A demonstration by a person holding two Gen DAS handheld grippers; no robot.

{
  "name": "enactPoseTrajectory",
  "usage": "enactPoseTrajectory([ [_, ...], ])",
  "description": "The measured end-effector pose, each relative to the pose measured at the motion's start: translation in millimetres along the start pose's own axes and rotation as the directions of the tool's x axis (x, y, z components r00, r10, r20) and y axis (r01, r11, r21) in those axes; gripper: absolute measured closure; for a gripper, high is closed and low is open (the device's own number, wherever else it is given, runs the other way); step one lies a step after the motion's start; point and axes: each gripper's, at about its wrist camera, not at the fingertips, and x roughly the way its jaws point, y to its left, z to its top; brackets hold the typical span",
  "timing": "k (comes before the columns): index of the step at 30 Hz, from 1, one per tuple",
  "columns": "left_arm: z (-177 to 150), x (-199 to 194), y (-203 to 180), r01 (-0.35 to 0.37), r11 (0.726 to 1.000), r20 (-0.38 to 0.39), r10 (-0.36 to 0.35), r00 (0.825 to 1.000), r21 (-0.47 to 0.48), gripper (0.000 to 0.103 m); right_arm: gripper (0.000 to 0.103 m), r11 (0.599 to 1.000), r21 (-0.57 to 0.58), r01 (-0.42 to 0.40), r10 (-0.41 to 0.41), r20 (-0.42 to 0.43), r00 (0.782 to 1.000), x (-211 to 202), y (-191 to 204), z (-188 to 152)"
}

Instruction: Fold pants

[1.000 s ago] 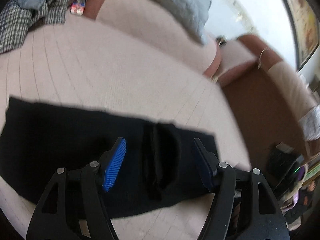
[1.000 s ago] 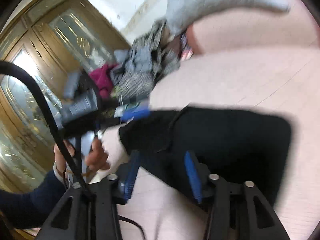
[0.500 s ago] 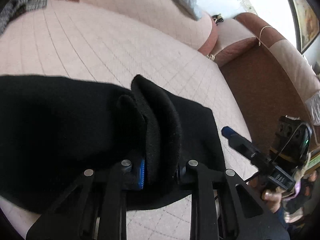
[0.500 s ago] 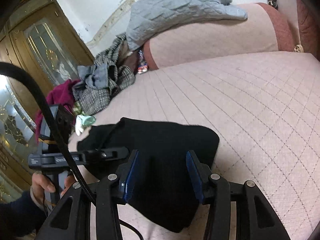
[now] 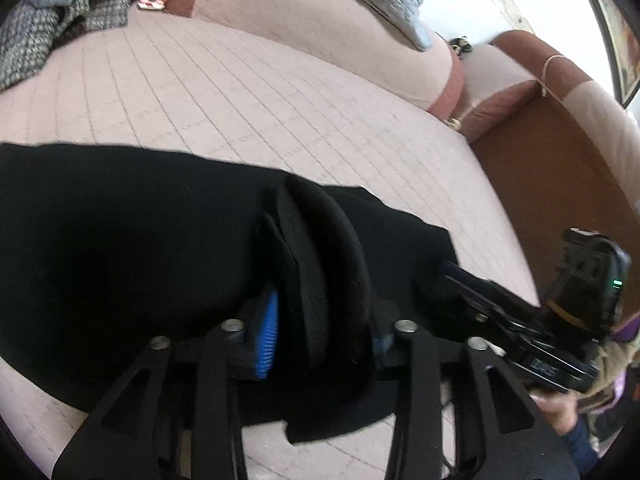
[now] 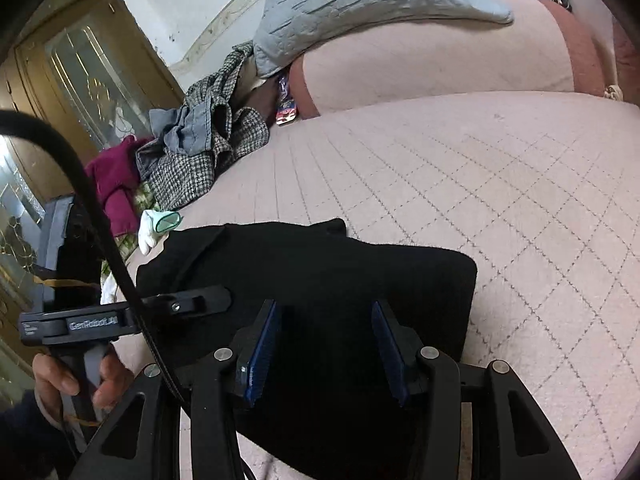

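Because the black pants (image 5: 132,248) are soft, thick and limp, they are judged to sag and drape wherever they are not supported, and a pinch through a bunched ridge of cloth near an edge is judged a surer hold than a grip on a single flat layer. The garment is spread on the pink quilted bed (image 5: 248,100), partly folded into a dark slab. In the left wrist view, a raised fold of the pants is clamped between the blue pads of the left tool (image 5: 324,336), with the cloth bulging up past the fingers, so this tool is closed on the fabric. In the right wrist view, the right tool (image 6: 326,350) is held over the near part of the pants (image 6: 320,280), its fingers spread apart with only flat cloth seen between them; nothing is gripped there. The left tool is also seen at the garment's left edge in that view. A pile of clothes (image 6: 192,152) lies well apart, at the far side of the bed.
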Motion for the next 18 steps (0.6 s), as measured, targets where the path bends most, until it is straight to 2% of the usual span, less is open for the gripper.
enactPoseTrajectory([
  [4,-0.9,-5.9,4.3,-0.031,1.0,0.017,0.031,0.999,0.006,0.062,0.057,0.998,-0.031,0.056,-0.056,-0.004,0.998,-9.2,9.6,5.3],
  [9,-6.4,-19.4,10.5,-0.053,0.998,0.038,0.054,0.998,-0.013,0.062,0.057,0.998,-0.063,0.019,-0.019,0.004,1.0,-26.4,17.1,-1.8],
  [14,-9.9,-33.5,10.7,-0.09,0.996,0.073,0.09,0.993,-0.014,0.062,0.057,0.995,-0.096,0.0,-0.001,-0.015,1.0,-19.8,31.7,-7.3],
  [18,-18.2,-40.0,15.0,-0.093,0.995,0.083,0.096,0.992,-0.042,0.062,0.057,0.993,-0.12,0.006,-0.008,-0.021,1.0,-14.0,40.7,-10.5],
])
